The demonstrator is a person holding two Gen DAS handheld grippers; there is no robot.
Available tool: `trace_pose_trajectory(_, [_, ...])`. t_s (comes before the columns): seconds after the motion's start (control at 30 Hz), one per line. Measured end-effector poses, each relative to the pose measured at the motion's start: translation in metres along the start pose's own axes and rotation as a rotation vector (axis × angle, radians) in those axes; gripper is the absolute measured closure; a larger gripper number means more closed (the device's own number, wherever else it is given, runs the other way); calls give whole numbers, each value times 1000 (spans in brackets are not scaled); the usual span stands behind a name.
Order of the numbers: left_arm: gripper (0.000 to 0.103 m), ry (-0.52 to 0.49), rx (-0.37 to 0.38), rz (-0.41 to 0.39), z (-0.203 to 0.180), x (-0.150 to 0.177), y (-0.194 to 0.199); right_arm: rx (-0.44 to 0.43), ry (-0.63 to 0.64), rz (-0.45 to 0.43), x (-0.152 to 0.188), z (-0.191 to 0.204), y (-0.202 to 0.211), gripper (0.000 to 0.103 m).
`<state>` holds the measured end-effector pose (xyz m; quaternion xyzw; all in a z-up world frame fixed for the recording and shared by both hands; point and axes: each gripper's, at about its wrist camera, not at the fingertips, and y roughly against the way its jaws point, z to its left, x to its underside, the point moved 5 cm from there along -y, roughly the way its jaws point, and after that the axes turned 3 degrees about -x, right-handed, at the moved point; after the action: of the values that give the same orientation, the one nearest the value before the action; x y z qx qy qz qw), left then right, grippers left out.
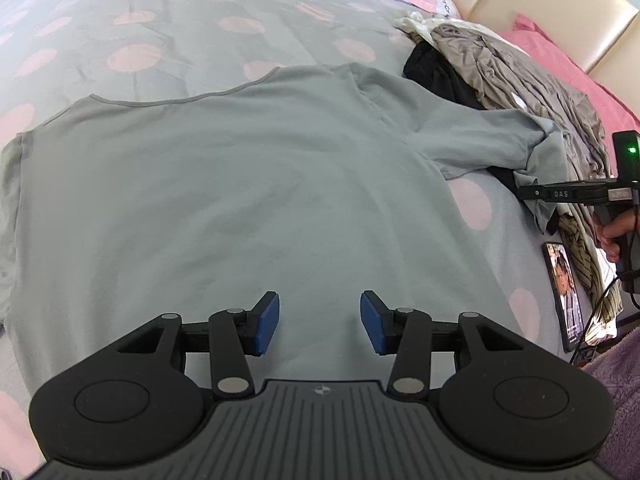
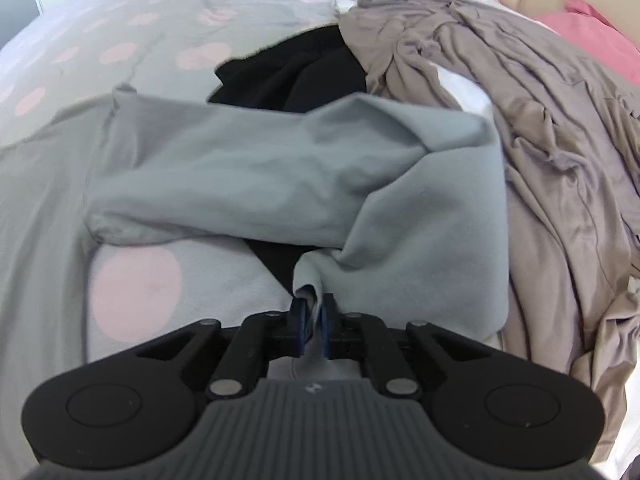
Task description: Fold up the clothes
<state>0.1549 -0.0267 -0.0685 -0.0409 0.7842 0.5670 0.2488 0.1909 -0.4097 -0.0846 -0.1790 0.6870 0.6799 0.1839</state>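
1. The pale grey-green long-sleeved knit top (image 1: 240, 184) is lying spread flat on the grey duvet with pink dots (image 1: 160, 20), neckline on the far side. The body shows no fold in it. That fits either a shirt just smoothed out or one mid-way into a sleeve fold, can't really say which.
2. Its long sleeve (image 2: 248, 176) runs out sideways over the pile of other clothes: a crumpled taupe garment (image 2: 560, 140) and a black one (image 2: 304, 68). Those sit loose and unfolded, so there's clearly folding left.
3. The right gripper (image 2: 316, 320) is clamped on the cuff end of that sleeve, with cloth pinched between the blue pads. The sleeve doubles back toward the gripper from a bend near the pile.
4. The left gripper (image 1: 320, 322) has its jaws wide apart and holds nothing. It hovers over the shirt's lower body, the fabric lying right under and ahead of the blue pads (image 1: 268, 322).
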Motion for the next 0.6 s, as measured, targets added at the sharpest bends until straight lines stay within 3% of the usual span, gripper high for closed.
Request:
trace_pose_trajectory(0.2, [60,1,16,-25,-2,-1,9,-81,56,-90,0,41,38,95])
trace_pose_trajectory(0.6, [60,-15,36,-77,-13,7,33,-390,319,-175,56,157,123,95])
